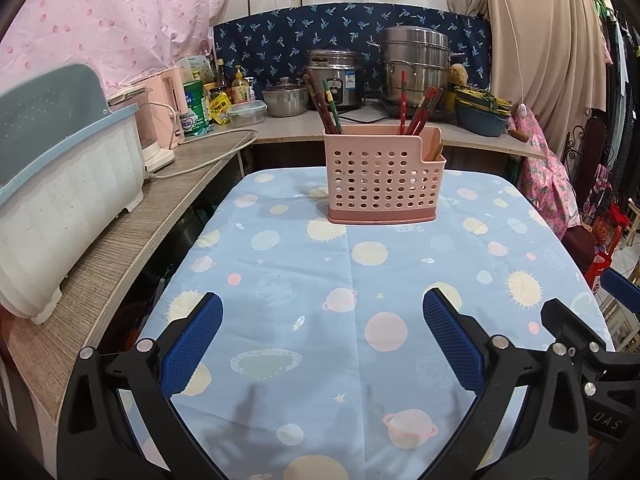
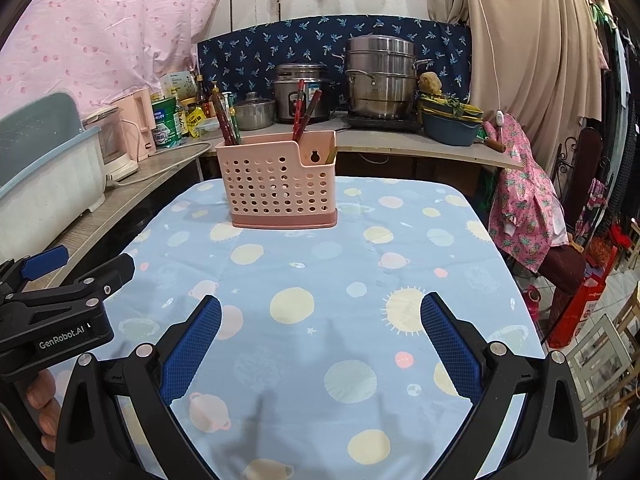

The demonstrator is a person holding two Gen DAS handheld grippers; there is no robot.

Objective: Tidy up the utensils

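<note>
Right now we hold our left gripper (image 1: 322,344) and right gripper (image 2: 320,344) wide open, with nothing in them, low over the tablecloth (image 1: 400,360). At the far end of the table stands the pink holder (image 1: 385,174) with chopsticks (image 1: 330,110) inside. It looks light, so a hard bump could tip it and spill the sticks.

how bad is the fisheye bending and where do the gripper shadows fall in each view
Left wrist view: strong barrel bend, the wooden counter curves, corners go black; soft finger shadows fall on the tablecloth just ahead of the open left gripper. Right wrist view: same warp and dark corners; similar faint shadows under the open right gripper; the pink utensil holder stays sharp.
</note>
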